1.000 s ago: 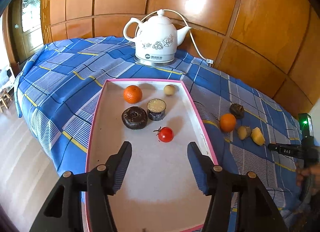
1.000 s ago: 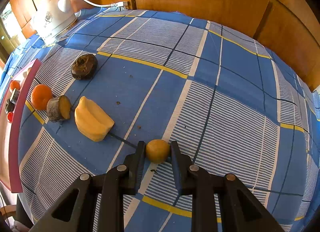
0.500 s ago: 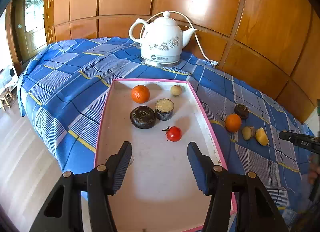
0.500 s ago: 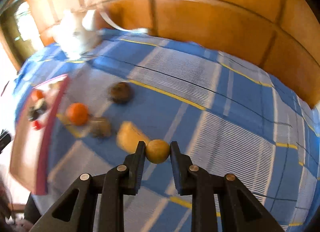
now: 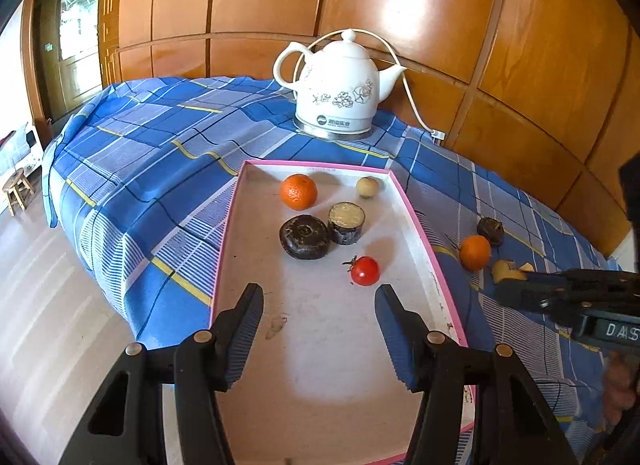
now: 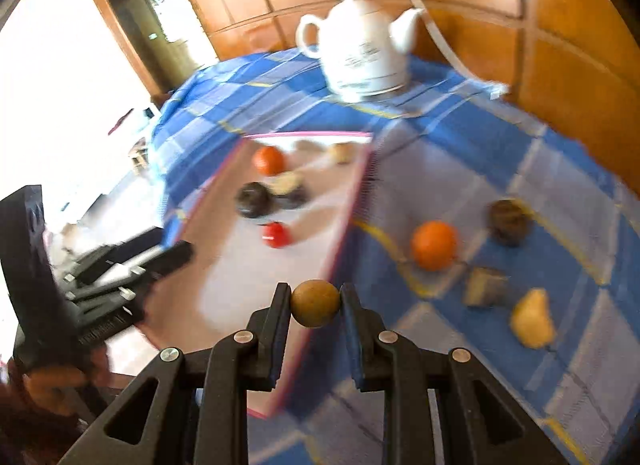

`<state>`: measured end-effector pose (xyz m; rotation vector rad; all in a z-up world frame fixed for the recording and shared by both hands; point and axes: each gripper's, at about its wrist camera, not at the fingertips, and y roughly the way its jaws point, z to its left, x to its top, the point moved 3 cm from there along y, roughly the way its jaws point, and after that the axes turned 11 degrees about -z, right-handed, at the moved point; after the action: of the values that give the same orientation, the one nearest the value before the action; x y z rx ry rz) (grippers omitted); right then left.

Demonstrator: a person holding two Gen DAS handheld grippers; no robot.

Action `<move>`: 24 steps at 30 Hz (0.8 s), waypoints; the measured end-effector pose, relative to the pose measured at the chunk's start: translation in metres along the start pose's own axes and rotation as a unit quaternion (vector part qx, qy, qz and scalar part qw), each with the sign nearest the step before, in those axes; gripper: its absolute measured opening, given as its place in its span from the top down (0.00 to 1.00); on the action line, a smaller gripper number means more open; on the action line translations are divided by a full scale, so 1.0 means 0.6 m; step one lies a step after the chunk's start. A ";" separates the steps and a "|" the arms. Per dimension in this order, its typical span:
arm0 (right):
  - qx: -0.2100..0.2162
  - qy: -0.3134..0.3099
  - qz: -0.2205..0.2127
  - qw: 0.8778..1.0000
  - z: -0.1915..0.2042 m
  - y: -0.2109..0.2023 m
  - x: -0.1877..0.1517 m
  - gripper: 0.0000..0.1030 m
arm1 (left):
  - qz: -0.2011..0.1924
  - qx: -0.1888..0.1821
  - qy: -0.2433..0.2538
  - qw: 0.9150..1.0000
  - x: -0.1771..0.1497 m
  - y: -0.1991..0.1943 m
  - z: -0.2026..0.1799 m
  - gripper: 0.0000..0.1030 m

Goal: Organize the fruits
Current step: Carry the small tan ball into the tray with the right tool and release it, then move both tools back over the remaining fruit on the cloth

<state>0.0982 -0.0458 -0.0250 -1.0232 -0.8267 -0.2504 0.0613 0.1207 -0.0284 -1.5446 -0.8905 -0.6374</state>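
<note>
My right gripper (image 6: 315, 299) is shut on a small round tan fruit (image 6: 315, 303), carried above the right rim of the pink-edged white tray (image 5: 424, 221). The tray holds an orange (image 5: 298, 191), a small tan fruit (image 5: 367, 187), a dark round fruit (image 5: 305, 236), a cut dark piece (image 5: 346, 217) and a cherry tomato (image 5: 364, 271). My left gripper (image 5: 319, 319) stands open over the tray's near end, nothing between its fingers. On the cloth right of the tray lie an orange (image 6: 434, 245), a dark fruit (image 6: 509, 221), a cut piece (image 6: 485, 287) and a yellow wedge (image 6: 532, 319).
A white electric kettle (image 5: 340, 91) with its cord stands behind the tray, against the wooden wall panels. The blue checked cloth (image 5: 152, 153) drops off at the table's left edge. The right gripper's black body (image 5: 576, 297) reaches in at the right of the left wrist view.
The right gripper lifted the tan fruit off the cloth and swung it left to the tray's right rim. The left gripper stayed open over the tray.
</note>
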 end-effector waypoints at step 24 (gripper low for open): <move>-0.021 -0.014 0.003 1.000 0.051 0.052 0.004 0.72 | 0.001 0.008 -0.012 1.000 -0.008 -0.001 0.024 0.43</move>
<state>0.1018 -0.0039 -0.0356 -1.0691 -0.8464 -0.2505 0.0567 0.1337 -0.0343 -1.5418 -0.9105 -0.6109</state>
